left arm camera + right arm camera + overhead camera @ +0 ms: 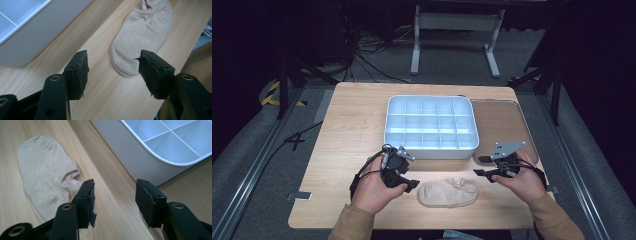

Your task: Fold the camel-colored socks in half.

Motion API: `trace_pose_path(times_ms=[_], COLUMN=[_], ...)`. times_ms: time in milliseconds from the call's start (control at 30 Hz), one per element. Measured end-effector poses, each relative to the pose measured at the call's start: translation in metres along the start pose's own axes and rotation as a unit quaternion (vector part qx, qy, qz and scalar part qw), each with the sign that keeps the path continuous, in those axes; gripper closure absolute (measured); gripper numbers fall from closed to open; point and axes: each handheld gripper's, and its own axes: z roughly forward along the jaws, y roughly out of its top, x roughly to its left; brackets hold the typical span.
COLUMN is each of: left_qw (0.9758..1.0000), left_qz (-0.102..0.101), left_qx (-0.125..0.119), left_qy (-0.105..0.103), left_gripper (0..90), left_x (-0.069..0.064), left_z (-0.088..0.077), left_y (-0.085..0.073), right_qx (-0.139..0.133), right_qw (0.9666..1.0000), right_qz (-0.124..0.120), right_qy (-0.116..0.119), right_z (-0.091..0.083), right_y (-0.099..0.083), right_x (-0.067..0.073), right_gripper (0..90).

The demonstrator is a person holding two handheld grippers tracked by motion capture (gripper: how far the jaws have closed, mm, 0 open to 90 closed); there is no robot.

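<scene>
High view: plain beige sock [448, 193], unlabelled

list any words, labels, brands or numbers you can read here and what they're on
There is no readable text.
Sock: plain beige, no print or tag.
Divided tray: plain pale walls, no label.
Brown tray: bare.
Left gripper and right gripper: black jaws with no marking.
Table: bare wood grain.
</scene>
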Motion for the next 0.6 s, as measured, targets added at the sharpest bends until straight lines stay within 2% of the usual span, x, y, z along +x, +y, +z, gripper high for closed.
trace_pose_path(times_ms=[67, 133, 167, 267, 333, 433, 500, 600], left_qw=[0.9999, 0.9994, 0.9993, 0.9989, 0.9987, 0.9989, 0.9982, 0.9976], left_qz=[0.008, 0.015, 0.017, 0.024, 0.011, -0.010, -0.036, -0.058], left_qx=[-0.003, 0.003, 0.005, 0.007, 0.007, 0.002, 0.010, 0.026], left_qy=[-0.010, -0.030, -0.034, -0.040, -0.048, -0.046, -0.046, -0.028], left_gripper=[47.6, 50.8, 54.4, 57.0, 57.9, 59.5, 61.9, 62.8], left_x=[-0.005, -0.010, -0.011, -0.016, -0.016, -0.012, -0.010, -0.006], left_z=[0.002, 0.006, 0.007, 0.011, 0.015, 0.021, 0.024, 0.031], left_y=[0.003, 0.007, 0.008, 0.012, 0.012, 0.010, 0.008, 0.006], right_qx=[-0.002, 0.002, 0.003, 0.004, 0.006, 0.003, 0.003, 0.003], right_qw=[1.0000, 1.0000, 1.0000, 0.9999, 0.9999, 0.9999, 0.9999, 0.9999], right_qz=[-0.003, -0.003, -0.003, -0.003, -0.002, -0.001, 0.002, -0.001], right_qy=[0.004, 0.006, 0.007, 0.009, 0.010, 0.011, 0.013, 0.016], right_z=[0.001, 0.003, 0.004, 0.005, 0.006, 0.006, 0.006, 0.008], right_y=[0.000, 0.000, -0.001, -0.002, -0.004, -0.005, -0.005, -0.006], right_x=[0.002, 0.005, 0.006, 0.007, 0.009, 0.010, 0.011, 0.012], right_gripper=[50.1, 50.1, 50.1, 50.1, 49.9, 49.4, 49.0, 48.4])
